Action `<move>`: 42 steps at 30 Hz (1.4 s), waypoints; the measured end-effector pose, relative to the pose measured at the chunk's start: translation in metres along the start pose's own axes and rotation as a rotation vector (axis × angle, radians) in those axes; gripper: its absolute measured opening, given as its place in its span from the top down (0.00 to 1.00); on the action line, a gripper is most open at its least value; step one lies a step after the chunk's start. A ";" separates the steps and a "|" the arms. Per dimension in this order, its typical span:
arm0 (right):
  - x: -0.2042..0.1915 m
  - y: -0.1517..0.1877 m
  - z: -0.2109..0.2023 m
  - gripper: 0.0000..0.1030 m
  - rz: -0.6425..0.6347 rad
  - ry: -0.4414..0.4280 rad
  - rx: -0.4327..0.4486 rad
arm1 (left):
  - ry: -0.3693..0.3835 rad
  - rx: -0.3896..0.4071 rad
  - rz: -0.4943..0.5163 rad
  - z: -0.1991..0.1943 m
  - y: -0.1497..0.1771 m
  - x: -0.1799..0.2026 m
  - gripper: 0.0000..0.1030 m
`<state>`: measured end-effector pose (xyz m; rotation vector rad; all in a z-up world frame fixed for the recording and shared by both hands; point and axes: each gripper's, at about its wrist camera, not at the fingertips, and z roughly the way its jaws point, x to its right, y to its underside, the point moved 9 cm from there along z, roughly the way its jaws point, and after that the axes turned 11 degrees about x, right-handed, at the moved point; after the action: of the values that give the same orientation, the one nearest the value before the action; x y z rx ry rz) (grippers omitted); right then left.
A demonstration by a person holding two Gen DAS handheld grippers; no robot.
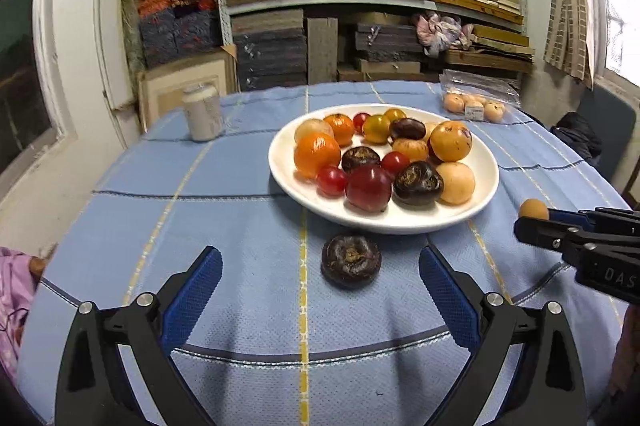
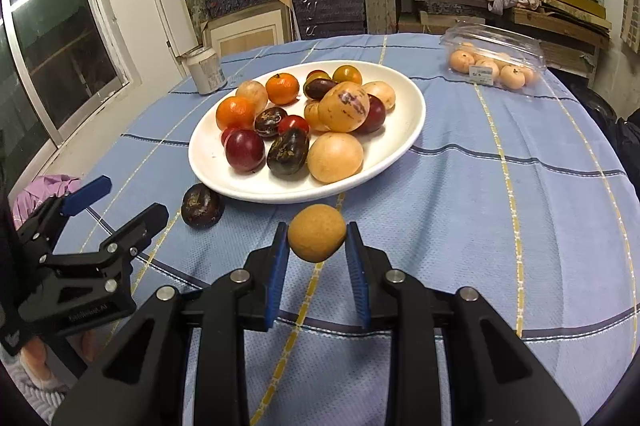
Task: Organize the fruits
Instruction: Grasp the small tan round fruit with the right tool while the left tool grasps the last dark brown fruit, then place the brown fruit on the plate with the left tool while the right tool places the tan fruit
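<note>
Fruits of several kinds fill a white plate (image 2: 400, 129) on the blue checked cloth (image 2: 520, 226): glossy oranges, small smooth red tomatoes, a dark red plum (image 2: 245, 149), wrinkled near-black rounds and pale tan globes. Two pieces are off the plate. One, a small matte tan fruit (image 2: 317, 232) with a faintly grainy skin, is pinched between the blue ribbed pads of the right gripper (image 2: 317, 246), whose jaws are closed on it just short of the plate's near rim. The other, a dark fruit (image 1: 351, 260) with a puckered, dimpled top, lies on the cloth just before the plate, ahead of the left gripper (image 1: 320, 266), whose jaws stand wide apart and hold nothing. By my reading the step in hand is carrying the tan fruit to the plate; next it wants a gentle set-down in the bare patch at the plate's front, since round pieces roll readily. The left then needs to straddle the dark fruit and close lightly. Off to the far right sits a clear clamshell (image 2: 496, 53) of peach-coloured fruit, and a pale jar (image 1: 203, 115) stands at far left.
</note>
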<state>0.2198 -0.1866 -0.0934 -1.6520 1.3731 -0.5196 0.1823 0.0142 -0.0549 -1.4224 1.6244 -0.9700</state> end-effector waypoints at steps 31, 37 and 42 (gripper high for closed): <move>0.002 0.002 -0.001 0.73 0.036 -0.028 -0.013 | 0.131 -0.200 -0.069 0.056 0.023 0.015 0.58; 0.001 -0.003 -0.008 0.73 0.042 -0.044 0.015 | 0.103 -0.093 -0.069 0.014 0.007 0.010 0.58; 0.003 -0.020 -0.033 0.73 0.063 -0.057 0.098 | 0.090 0.001 -0.090 -0.023 -0.016 0.006 0.58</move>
<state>0.2067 -0.2019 -0.0606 -1.5289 1.3326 -0.4923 0.1676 0.0084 -0.0309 -1.4807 1.6358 -1.1007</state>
